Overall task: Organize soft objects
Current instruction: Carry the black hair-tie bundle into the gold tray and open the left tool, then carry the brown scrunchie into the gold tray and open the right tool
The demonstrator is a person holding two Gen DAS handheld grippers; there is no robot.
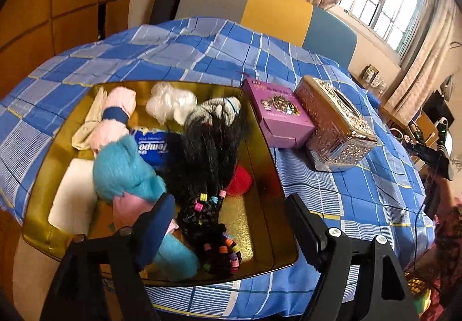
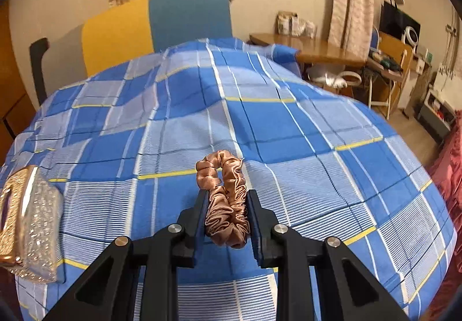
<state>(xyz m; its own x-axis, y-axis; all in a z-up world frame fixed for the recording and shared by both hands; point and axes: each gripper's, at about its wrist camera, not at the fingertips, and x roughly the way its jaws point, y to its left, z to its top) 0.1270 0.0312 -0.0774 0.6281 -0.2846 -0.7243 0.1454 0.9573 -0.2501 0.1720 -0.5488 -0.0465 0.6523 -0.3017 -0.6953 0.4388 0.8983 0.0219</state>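
In the left wrist view a gold tray (image 1: pixel 261 234) on the blue checked cloth holds soft things: a teal and pink furry piece (image 1: pixel 124 173), a black wig (image 1: pixel 210 144), black hair ties with coloured beads (image 1: pixel 216 246), a white fluffy ball (image 1: pixel 170 101), a red pompom (image 1: pixel 239 179), a blue tissue pack (image 1: pixel 153 144) and a white sponge (image 1: pixel 73 199). My left gripper (image 1: pixel 228 217) is open and empty over the tray's near edge. In the right wrist view my right gripper (image 2: pixel 226 199) is shut on a tan satin scrunchie (image 2: pixel 225 196), above the cloth.
A purple box (image 1: pixel 280 116) and a jewelled tissue box (image 1: pixel 335 124) stand right of the tray; the tissue box also shows in the right wrist view (image 2: pixel 31 228). Chairs (image 2: pixel 189 14) stand at the far table edge. A wooden desk (image 2: pixel 317 49) is far right.
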